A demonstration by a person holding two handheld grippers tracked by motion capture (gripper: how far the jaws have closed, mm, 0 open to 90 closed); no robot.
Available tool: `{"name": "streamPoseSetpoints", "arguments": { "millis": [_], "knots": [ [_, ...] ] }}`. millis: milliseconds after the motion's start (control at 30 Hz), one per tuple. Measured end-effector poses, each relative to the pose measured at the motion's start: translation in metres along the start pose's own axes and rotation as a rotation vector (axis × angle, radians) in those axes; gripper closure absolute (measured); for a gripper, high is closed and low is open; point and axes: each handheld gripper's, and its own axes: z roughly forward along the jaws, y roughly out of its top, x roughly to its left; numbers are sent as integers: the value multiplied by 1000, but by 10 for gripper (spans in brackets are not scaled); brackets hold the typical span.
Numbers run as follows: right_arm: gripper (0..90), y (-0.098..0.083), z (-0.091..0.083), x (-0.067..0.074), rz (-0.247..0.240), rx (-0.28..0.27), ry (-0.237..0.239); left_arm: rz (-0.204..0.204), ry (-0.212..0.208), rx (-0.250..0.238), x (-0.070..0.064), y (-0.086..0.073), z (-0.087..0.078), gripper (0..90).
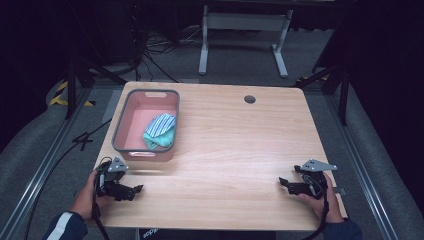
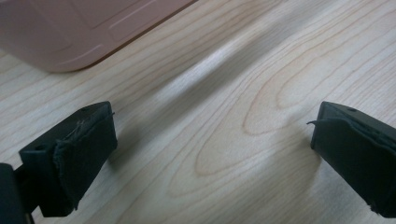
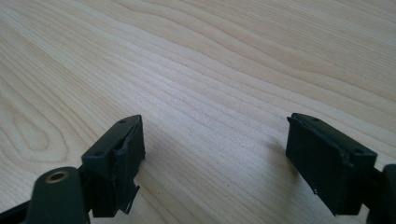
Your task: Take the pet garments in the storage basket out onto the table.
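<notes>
A pink basket with a grey rim (image 1: 120,131) stands on the left part of the wooden table (image 1: 235,145). Inside it lies a bundle of cloth (image 1: 160,131), striped blue-white on top and teal below. My left gripper (image 1: 134,191) rests low over the table's front left, just in front of the basket, open and empty. In the left gripper view its jaws stand wide apart (image 2: 210,144) over bare wood, with the basket's pink wall (image 2: 70,32) at the upper left. My right gripper (image 1: 283,184) sits near the front right edge, open; its jaws (image 3: 215,149) frame bare wood.
A round cable hole (image 1: 249,99) is at the table's far edge. Beyond the table stand a white frame (image 1: 245,30) and cables on the grey floor. Dark stands flank both sides. The table's middle is bare wood.
</notes>
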Motion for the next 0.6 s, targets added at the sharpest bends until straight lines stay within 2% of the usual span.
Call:
{"name": "streamPoseSetpoints", "arguments": {
  "millis": [33, 100, 133, 167, 200, 267, 367, 400, 433, 467, 600],
  "knots": [
    [202, 0, 0, 0, 0, 0, 0, -12, 17, -20, -3, -1, 0, 37],
    [202, 0, 0, 0, 0, 0, 0, 22, 31, -22, -7, 0, -5, 137],
    [202, 0, 0, 0, 0, 0, 0, 19, 49, -19, -8, 0, -6, 189],
    [201, 0, 0, 0, 0, 0, 0, 18, 73, -7, -8, 1, -7, 187],
    [201, 0, 0, 0, 0, 0, 0, 15, 74, -12, -8, 1, -8, 145],
    [202, 0, 0, 0, 1, 0, 0, 46, 49, -24, -6, 1, -12, 183],
    [202, 0, 0, 0, 0, 0, 0, 28, 21, -54, -7, 1, -19, 163],
    [201, 0, 0, 0, 0, 0, 0, 41, 14, -58, -6, 2, -21, 168],
    [201, 0, 0, 0, 0, 0, 0, 36, 7, -63, -7, 2, -23, 168],
    [202, 0, 0, 0, 0, 0, 0, 44, 19, -68, -6, 4, -24, 167],
    [202, 0, 0, 0, 1, 0, 0, 53, 11, -63, -8, 7, -29, 167]
  ]
}}
